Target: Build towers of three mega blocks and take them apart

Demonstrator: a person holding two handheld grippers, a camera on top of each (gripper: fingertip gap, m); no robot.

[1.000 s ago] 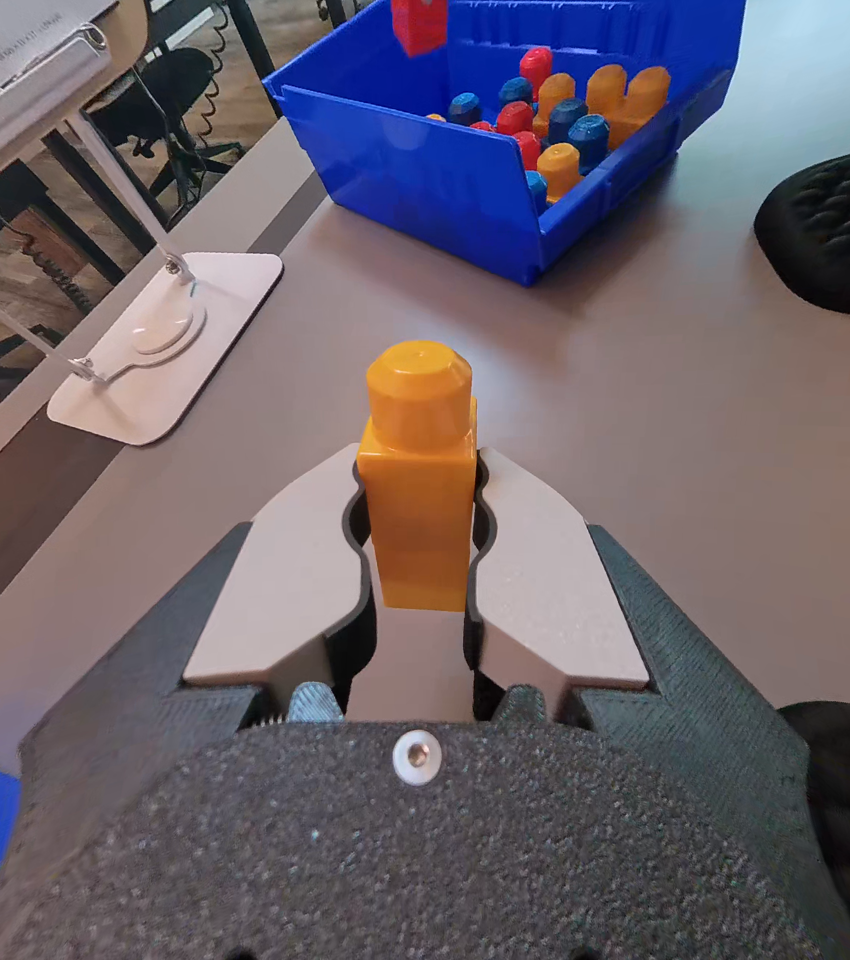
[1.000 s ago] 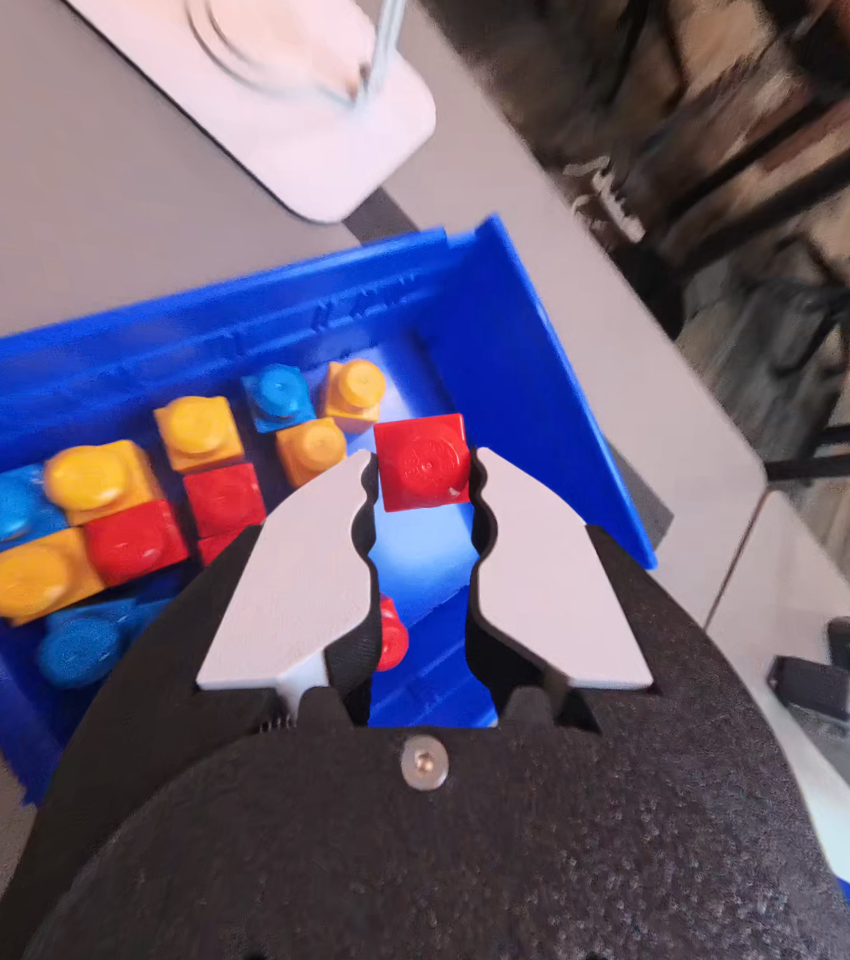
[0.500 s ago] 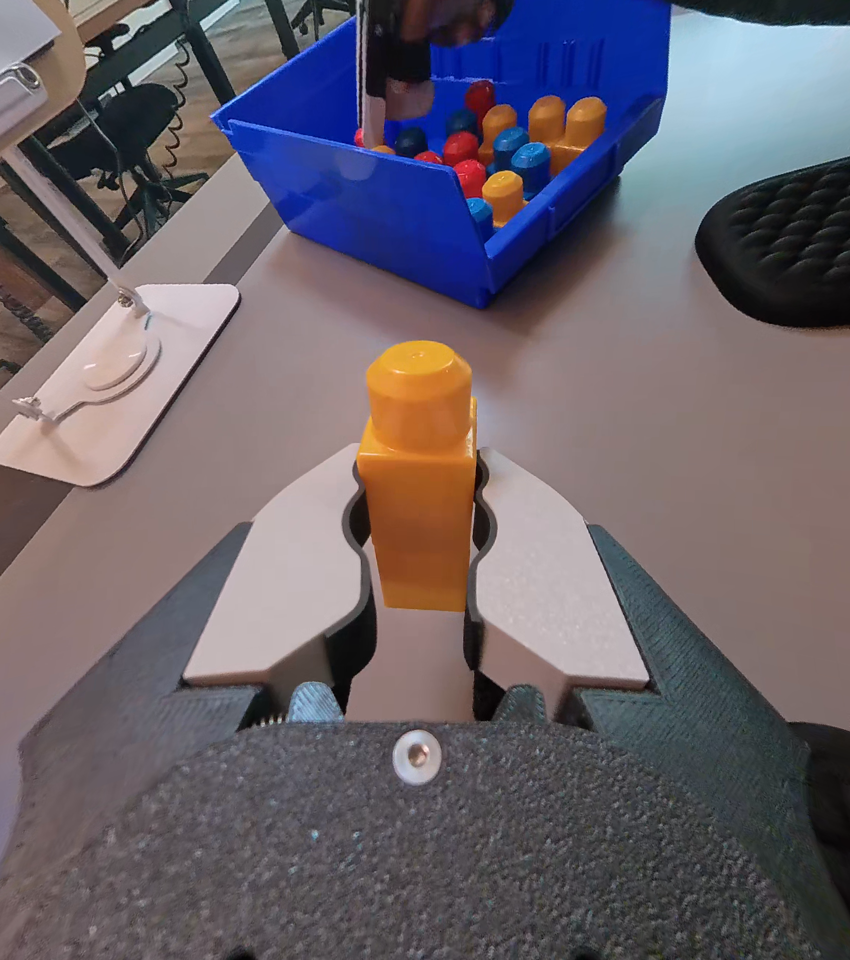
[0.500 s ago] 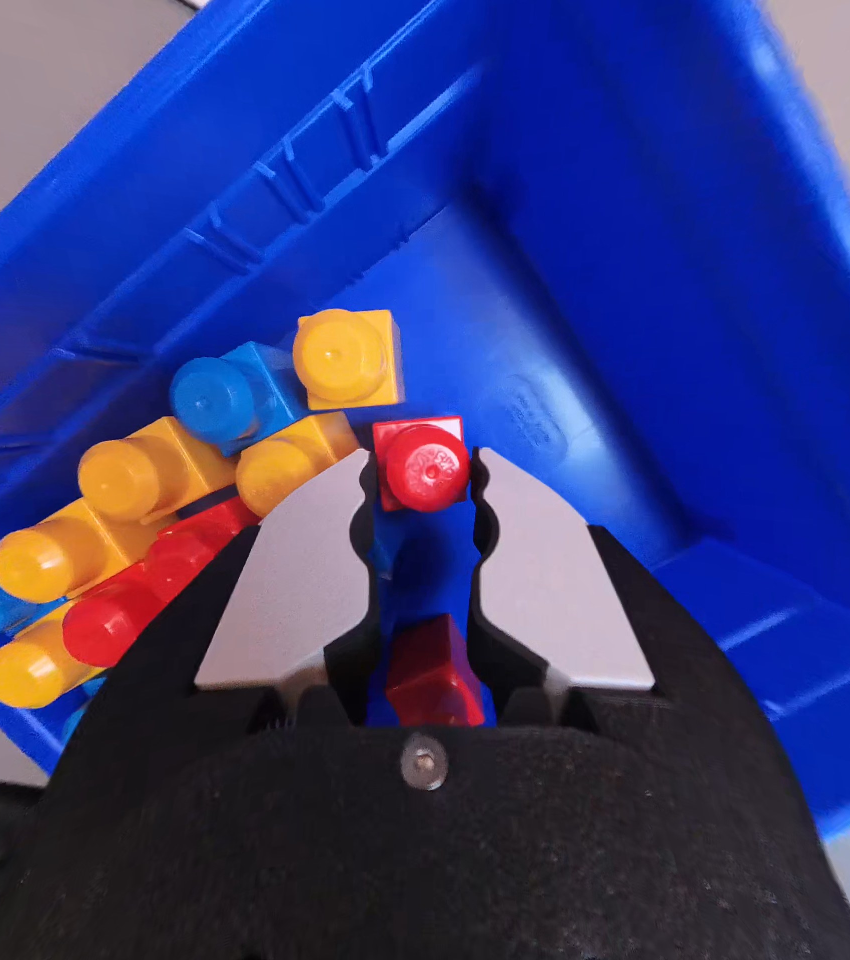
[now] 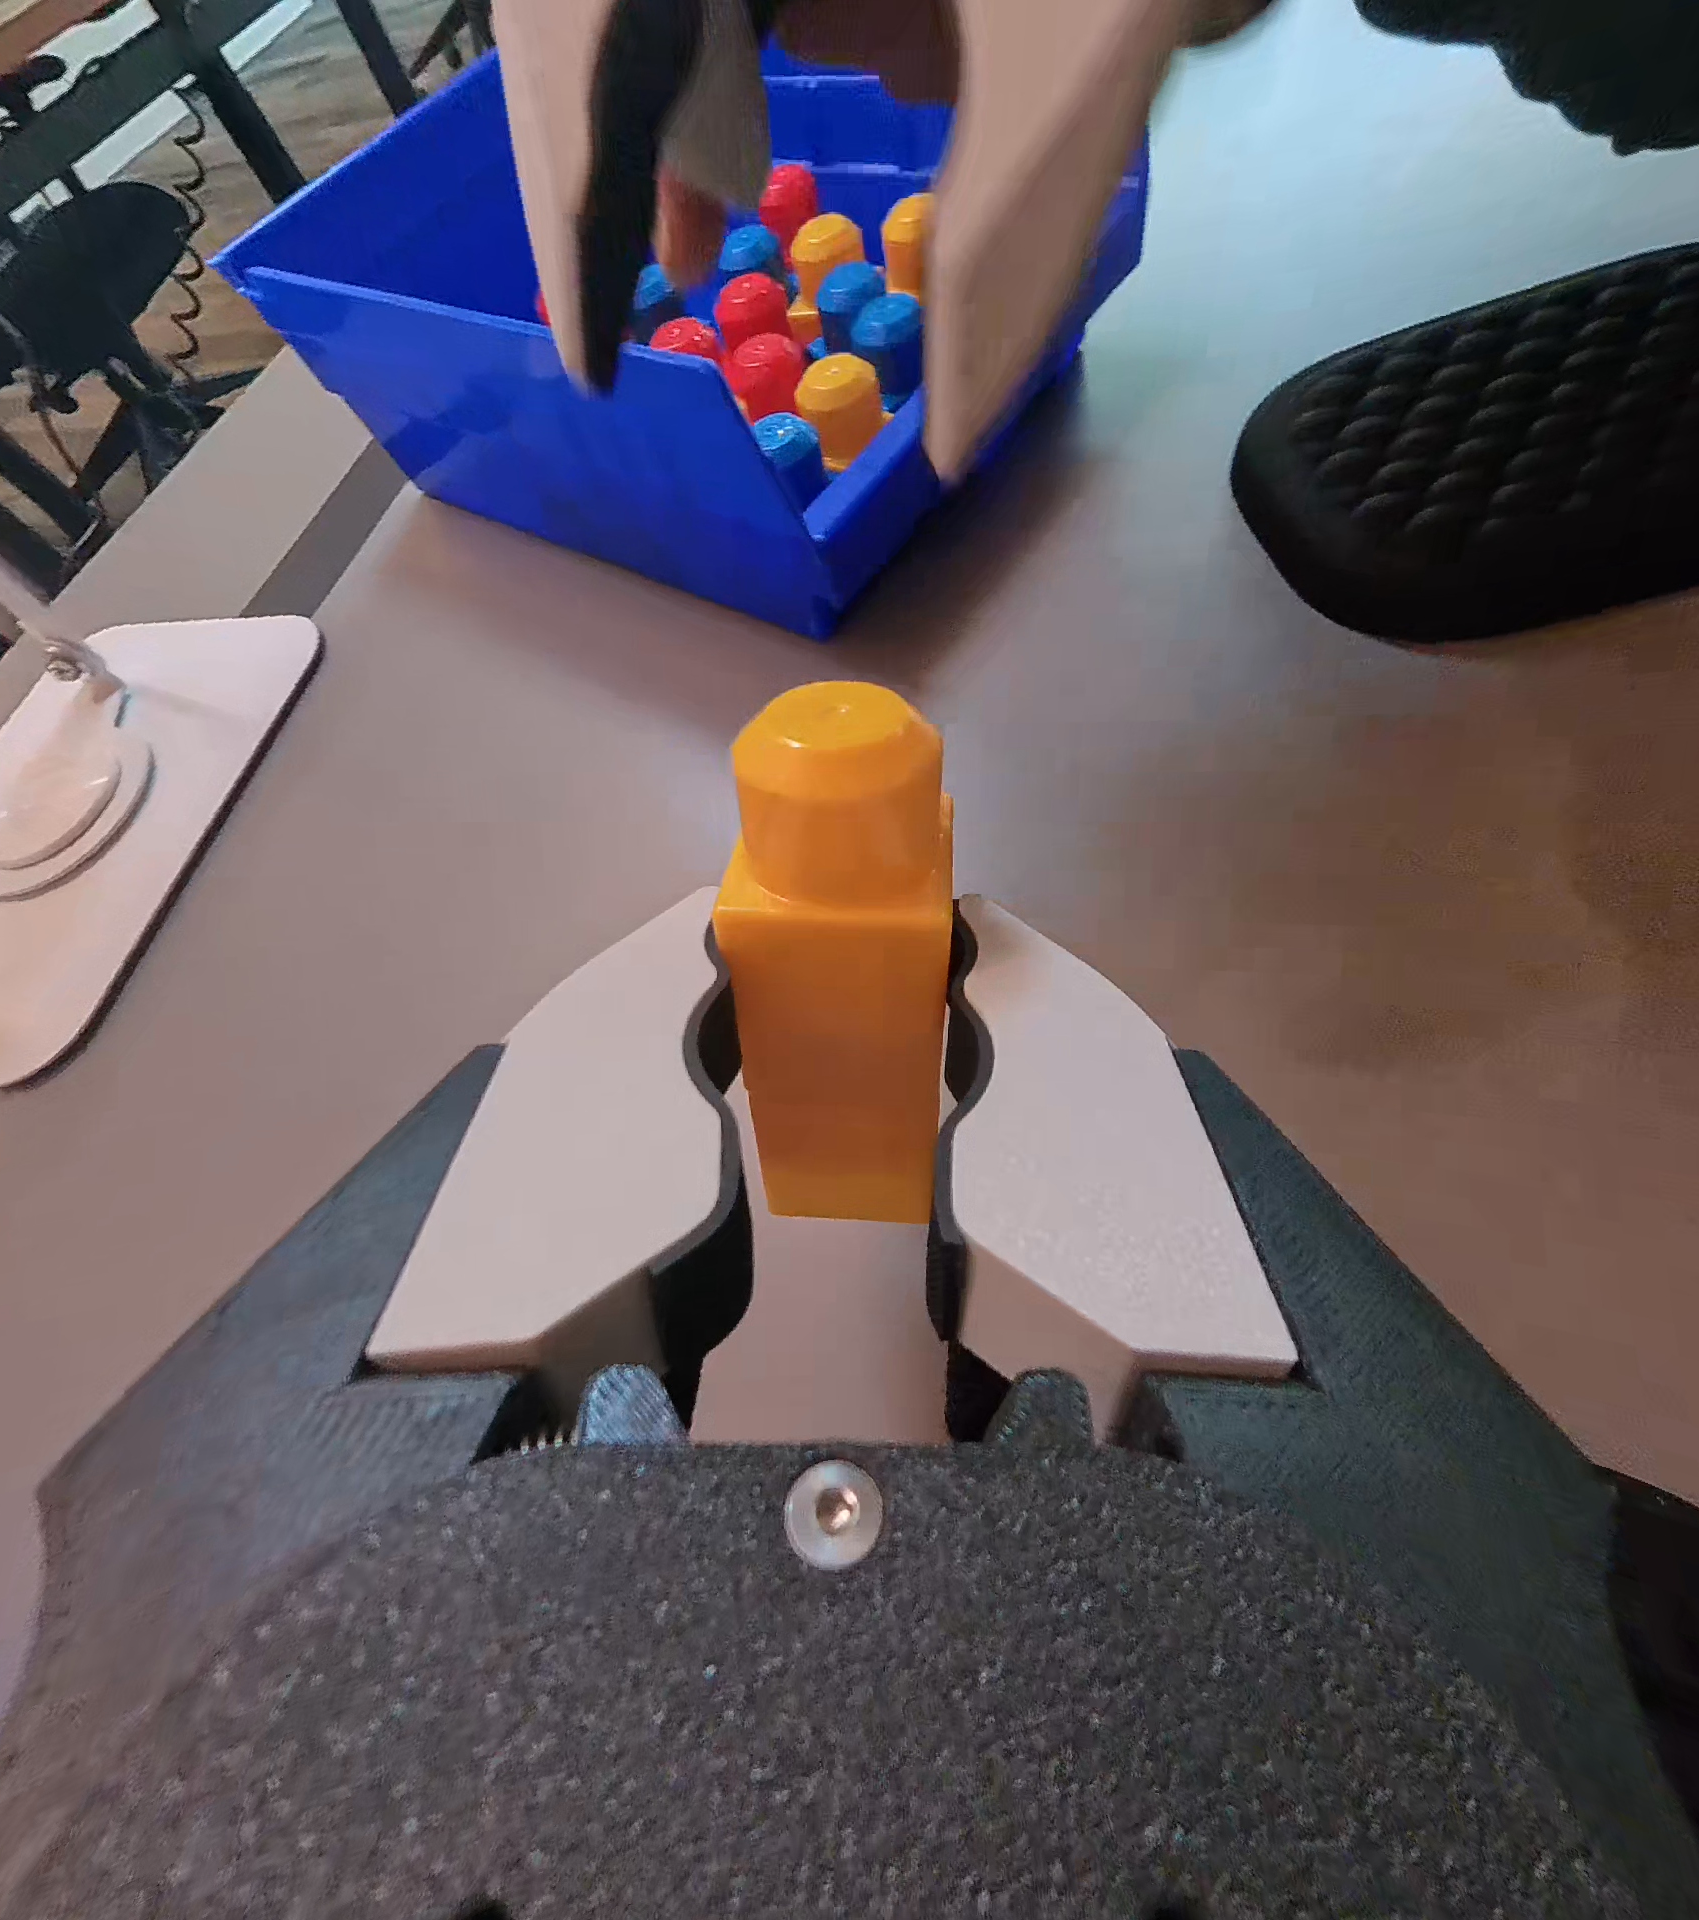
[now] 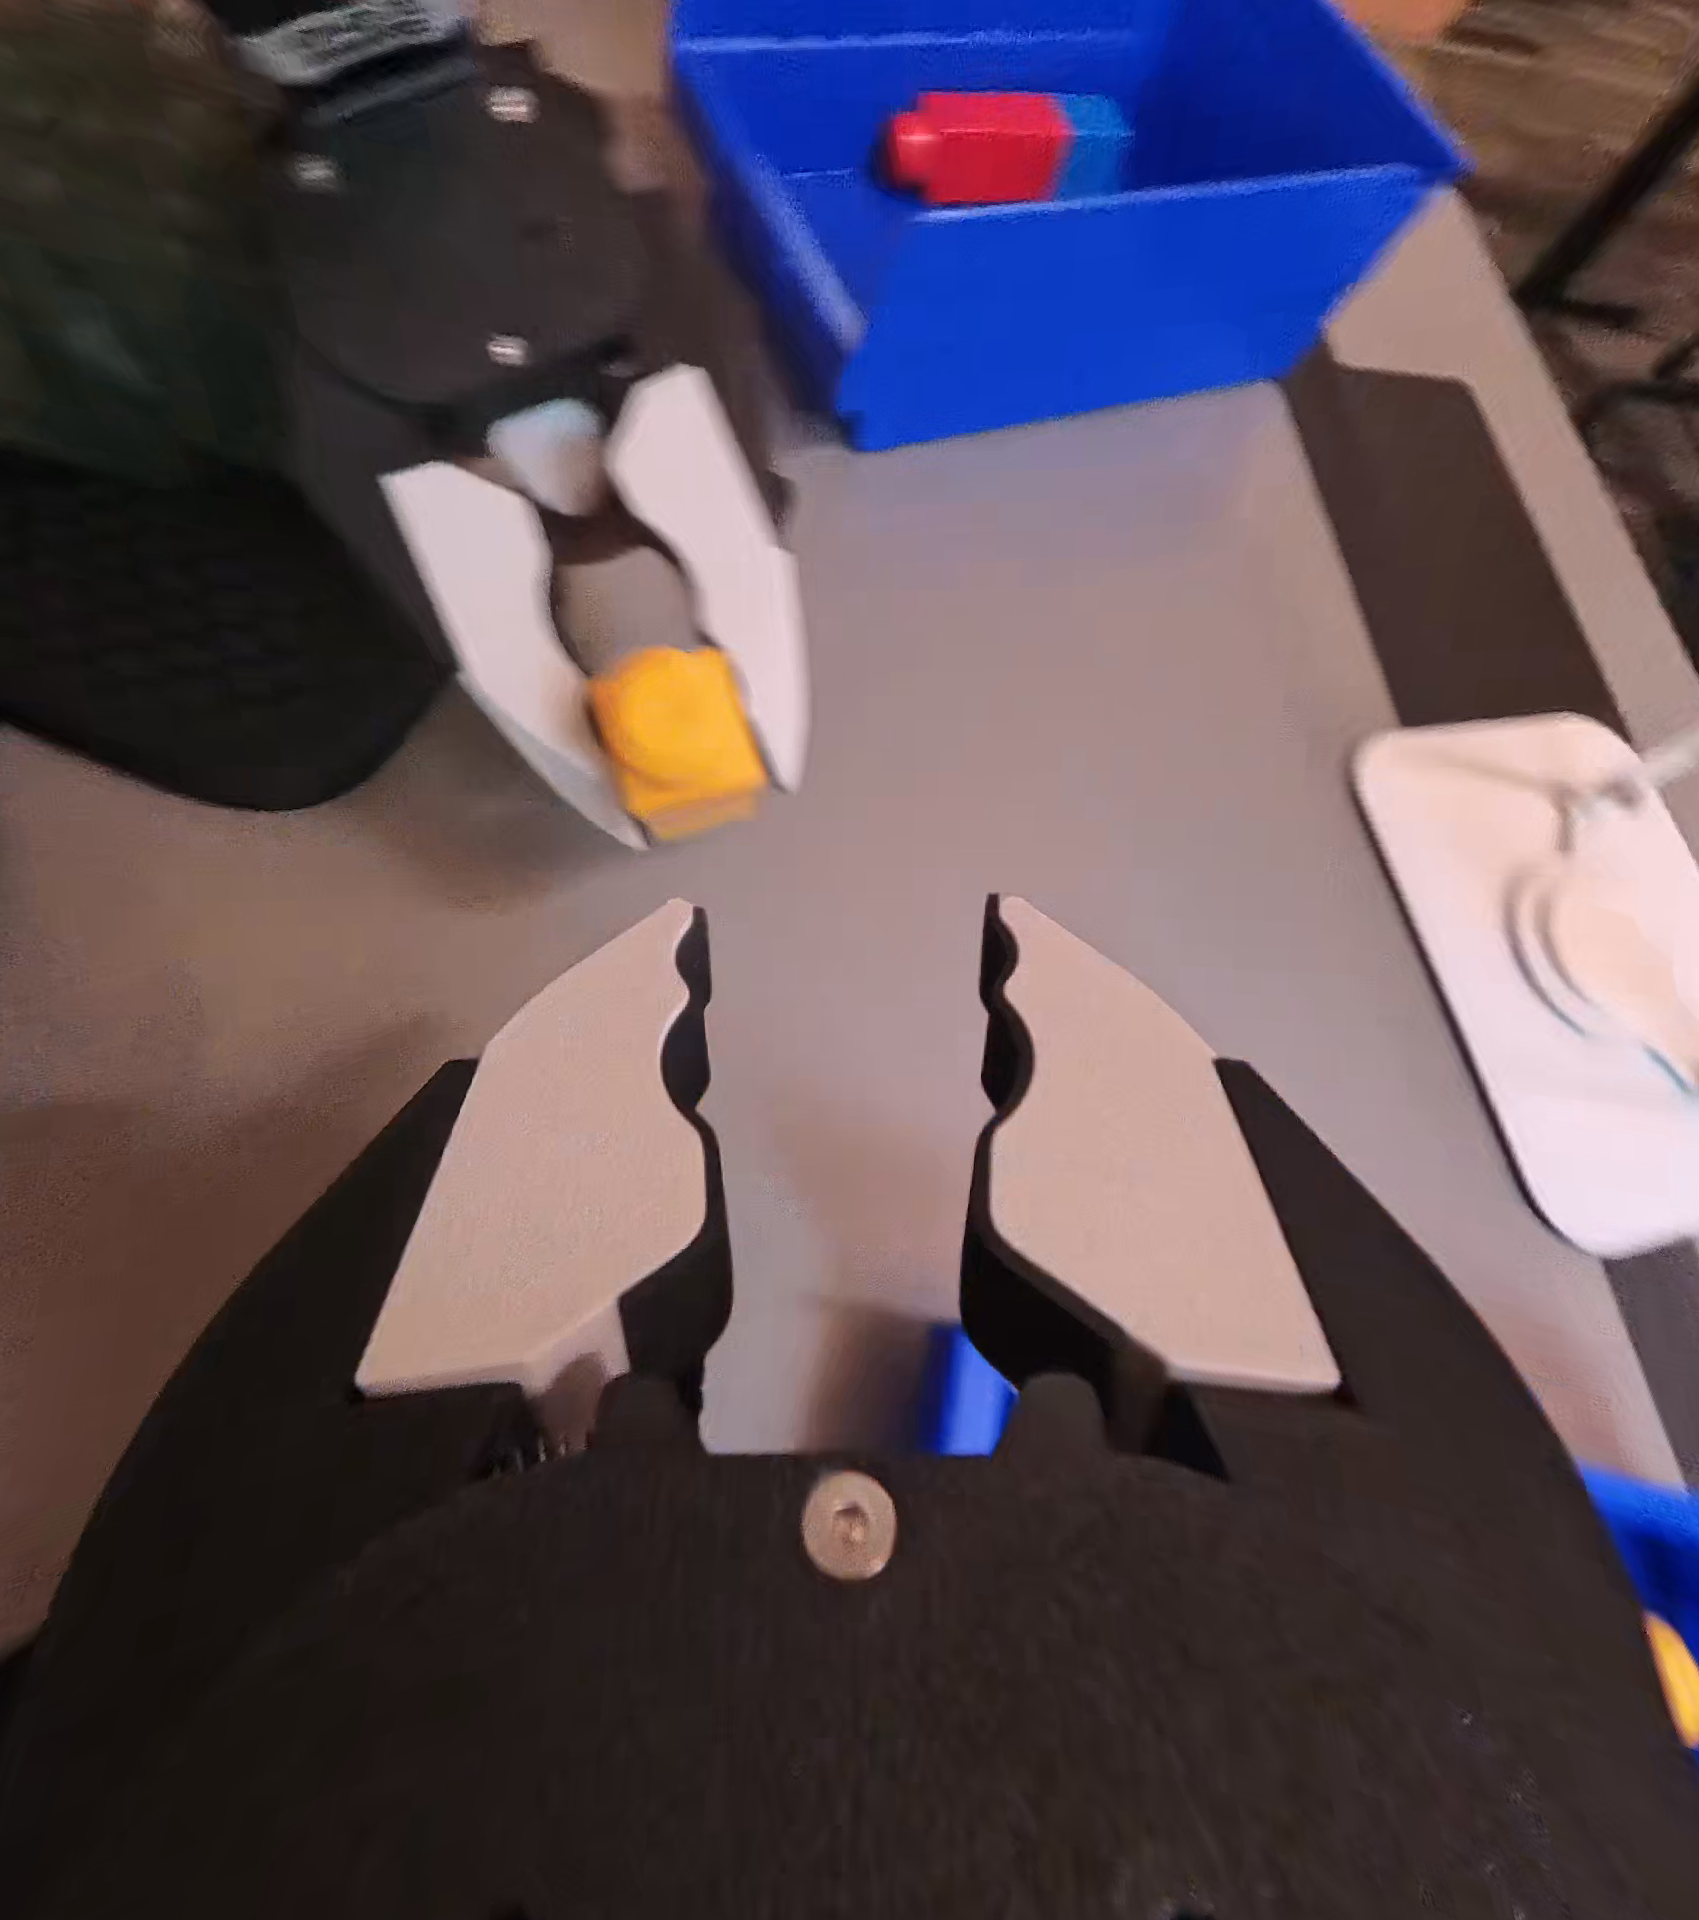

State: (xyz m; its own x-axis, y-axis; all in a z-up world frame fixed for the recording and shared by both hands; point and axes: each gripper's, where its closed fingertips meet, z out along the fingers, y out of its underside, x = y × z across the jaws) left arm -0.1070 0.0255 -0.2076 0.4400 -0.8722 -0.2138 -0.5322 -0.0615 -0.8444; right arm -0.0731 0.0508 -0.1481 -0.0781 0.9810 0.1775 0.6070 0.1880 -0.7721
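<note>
My left gripper (image 5: 837,1049) pinches an upright orange single-stud plastic block (image 5: 840,966) above the grey table (image 5: 1344,935); my right gripper (image 6: 843,1023) (blurred) hangs spread wide, holding nothing.

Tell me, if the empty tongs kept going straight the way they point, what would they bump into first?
Probably the bare grey tabletop: the open right tongs point down at it. The left tongs, holding the orange plastic block, sit slightly left of that line; depth is unclear.
</note>
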